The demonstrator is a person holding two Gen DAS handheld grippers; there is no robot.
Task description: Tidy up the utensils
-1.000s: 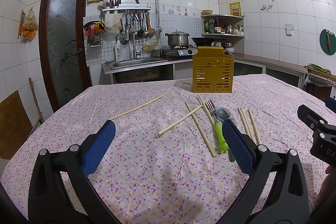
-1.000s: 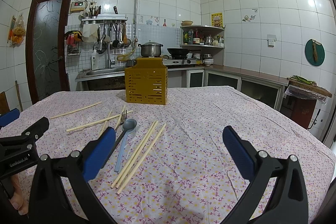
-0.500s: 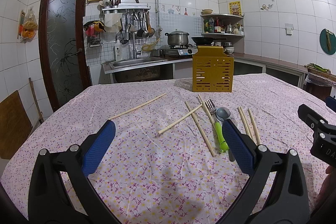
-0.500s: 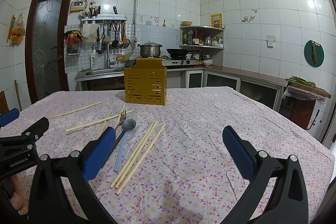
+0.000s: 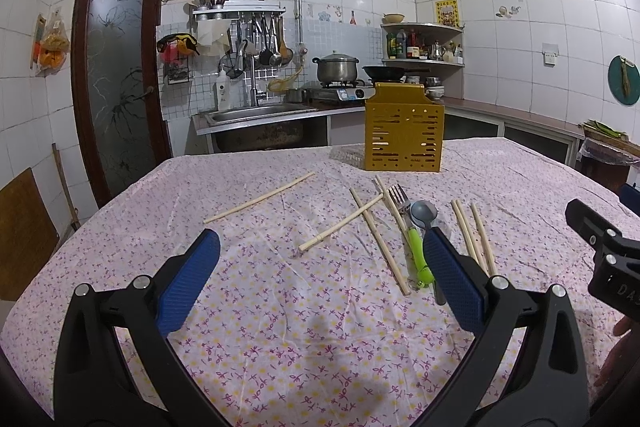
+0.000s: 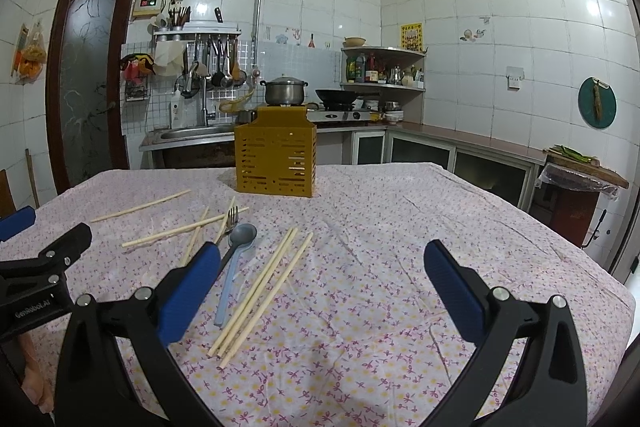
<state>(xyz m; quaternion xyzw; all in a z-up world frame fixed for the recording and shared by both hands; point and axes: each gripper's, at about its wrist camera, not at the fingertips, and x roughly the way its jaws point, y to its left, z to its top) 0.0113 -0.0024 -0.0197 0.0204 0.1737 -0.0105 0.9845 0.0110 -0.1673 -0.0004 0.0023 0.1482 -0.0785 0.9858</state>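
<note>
Floral pink-and-yellow cloth [image 5: 304, 311] covers the table from edge to edge. White wall tiles [image 6: 500, 39] enclose the kitchen. A brown glass-panelled door [image 5: 116, 83] stands at the left, with a steel sink [image 5: 256, 113] and a rack of hanging ladles [image 5: 256, 39] beside it. A lidded pot [image 6: 284, 90] and a black wok [image 6: 336, 95] sit on the stove behind the table.

A yellow slotted utensil holder [image 5: 404, 135] stands upright at the far side of the table. In front of it the utensils lie loose on the cloth:
- one chopstick [image 5: 260, 203] lies apart at the left;
- crossed chopsticks [image 5: 356, 221] lie beside a green-handled fork [image 5: 412, 239];
- a grey spoon [image 6: 236, 255] lies beside the fork, on the side away from the crossed chopsticks;
- three chopsticks [image 6: 264, 287] lie together, nearly parallel.

The left gripper [image 5: 320, 279] hovers above the cloth with its blue pads [image 5: 188, 281] spread wide and nothing between them. The right gripper [image 6: 320, 291] hovers likewise, pads [image 6: 452, 291] wide apart and empty. The two grippers are side by side, each visible at the edge of the other's view.
</note>
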